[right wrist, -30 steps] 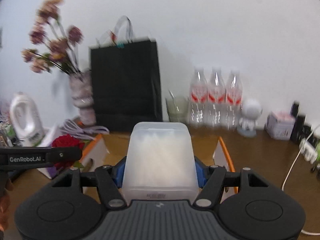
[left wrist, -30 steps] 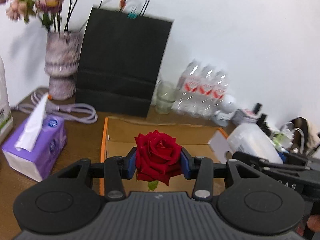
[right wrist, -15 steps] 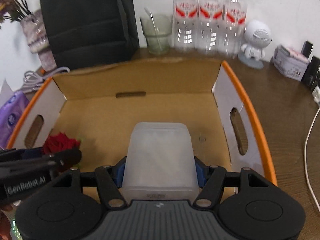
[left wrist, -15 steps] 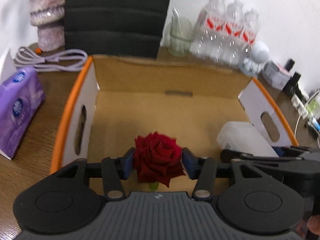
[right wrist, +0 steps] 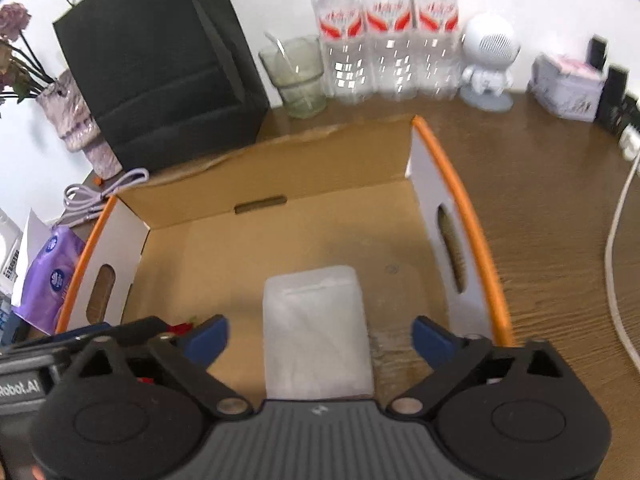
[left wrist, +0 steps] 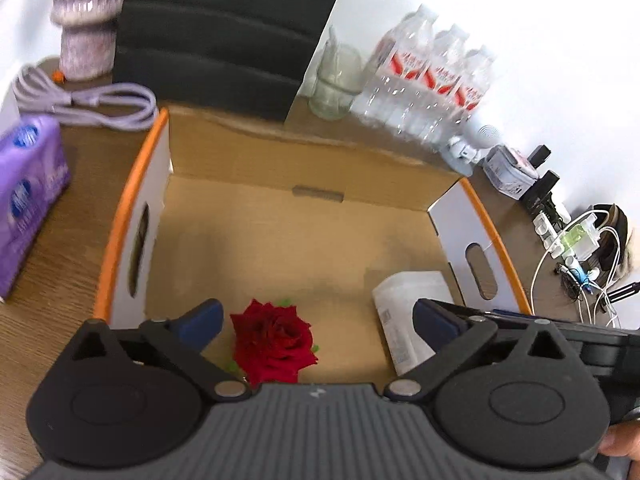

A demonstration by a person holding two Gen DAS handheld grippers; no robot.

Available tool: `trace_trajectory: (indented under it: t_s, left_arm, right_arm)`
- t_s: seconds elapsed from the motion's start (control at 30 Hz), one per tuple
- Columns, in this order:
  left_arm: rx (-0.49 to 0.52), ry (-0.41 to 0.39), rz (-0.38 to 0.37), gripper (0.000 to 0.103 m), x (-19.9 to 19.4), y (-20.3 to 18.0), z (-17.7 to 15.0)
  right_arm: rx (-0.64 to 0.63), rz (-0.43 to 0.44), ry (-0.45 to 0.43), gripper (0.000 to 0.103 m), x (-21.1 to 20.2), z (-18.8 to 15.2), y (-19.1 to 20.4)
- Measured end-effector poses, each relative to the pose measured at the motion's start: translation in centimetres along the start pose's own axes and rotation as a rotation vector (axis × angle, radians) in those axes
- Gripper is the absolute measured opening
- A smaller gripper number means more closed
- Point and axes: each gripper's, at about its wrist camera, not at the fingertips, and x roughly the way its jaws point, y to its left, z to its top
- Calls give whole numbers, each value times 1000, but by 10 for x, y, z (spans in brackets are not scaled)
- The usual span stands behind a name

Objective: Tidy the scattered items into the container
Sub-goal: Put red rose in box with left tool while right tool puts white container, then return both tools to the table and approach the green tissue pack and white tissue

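Note:
An open cardboard box (left wrist: pixel 304 160) with orange-edged side flaps stands on the wooden table; it also shows in the right wrist view (right wrist: pixel 280 172). A red rose (left wrist: pixel 274 342) lies on the box floor between the wide-open fingers of my left gripper (left wrist: pixel 316 320). A translucent white plastic box (right wrist: pixel 316 328) lies on the box floor between the wide-open fingers of my right gripper (right wrist: pixel 320 332); it also shows in the left wrist view (left wrist: pixel 408 308). Neither gripper touches its item.
A black paper bag (right wrist: pixel 160 64), a vase (right wrist: pixel 80 120), a glass (right wrist: pixel 296 76), three water bottles (right wrist: pixel 384 40) and a white robot figure (right wrist: pixel 488 64) stand behind the box. A purple tissue pack (left wrist: pixel 24 200) and a coiled cable (left wrist: pixel 88 100) lie left; chargers and wires (left wrist: pixel 580 240) right.
Both grippers moved down over the box and opened. The rose and the plastic box were let go and now lie on the box floor.

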Motion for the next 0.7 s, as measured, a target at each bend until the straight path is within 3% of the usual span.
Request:
trace_trajectory:
  t_s: [0.17, 0.4, 0.7]
  left_arm:
    - [62, -98, -22, 103, -47, -6, -12]
    - [104, -170, -43, 103, -98, 12, -69]
    - [182, -258, 29, 103, -117, 36, -170]
  right_arm:
    - [-69, 65, -103, 103, -48, -13, 1]
    - [-195, 100, -262, 103, -114, -79, -9]
    - [-226, -23, -395, 103, -130, -190, -20]
